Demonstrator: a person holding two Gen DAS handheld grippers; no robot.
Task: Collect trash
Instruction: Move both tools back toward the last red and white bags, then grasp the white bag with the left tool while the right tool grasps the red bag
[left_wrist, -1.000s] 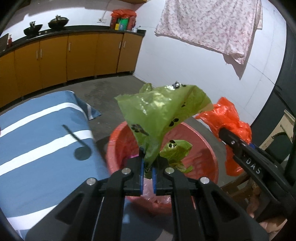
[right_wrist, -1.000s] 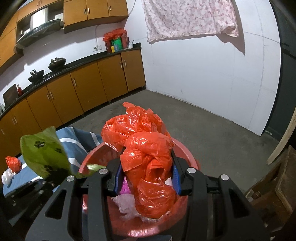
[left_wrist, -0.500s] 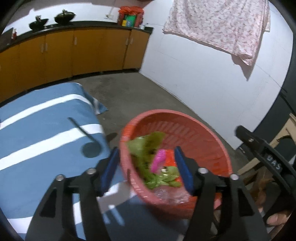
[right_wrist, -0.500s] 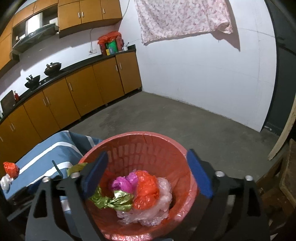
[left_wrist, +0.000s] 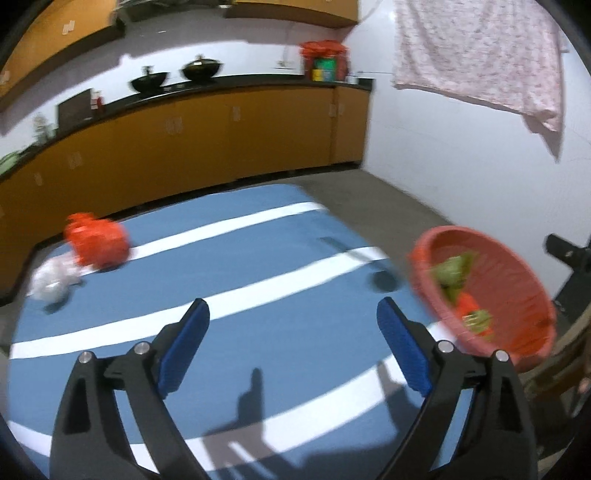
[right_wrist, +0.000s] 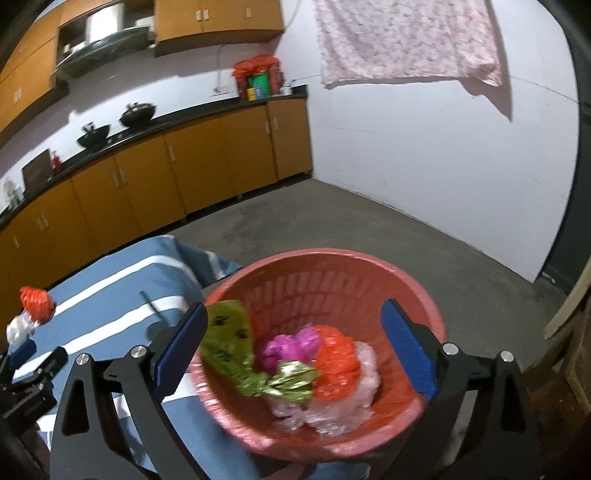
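Note:
A red plastic basket (right_wrist: 369, 273) sits at the right end of the blue striped table (left_wrist: 258, 280). It holds a green bag (right_wrist: 229, 343), a pink bag (right_wrist: 288, 347), an orange bag (right_wrist: 338, 363) and clear plastic (right_wrist: 332, 410). My right gripper (right_wrist: 293, 350) is open and empty, just above the basket. My left gripper (left_wrist: 293, 345) is open and empty over the table's middle; the basket (left_wrist: 517, 280) is to its right. An orange bag (left_wrist: 98, 243) and clear plastic trash (left_wrist: 53, 280) lie at the table's far left, and they also show in the right wrist view (right_wrist: 35, 302).
Orange kitchen cabinets (left_wrist: 221, 136) with a dark counter and two woks (left_wrist: 203, 68) run along the back wall. A floral cloth (right_wrist: 406, 40) hangs on the white wall. Grey concrete floor (right_wrist: 369, 221) lies beyond the table. A wooden piece (right_wrist: 569, 317) stands at right.
Both grippers opened and dropped their bags, green and orange, into the basket. The left gripper then swung left over the table, bringing the far orange bag and clear plastic into view.

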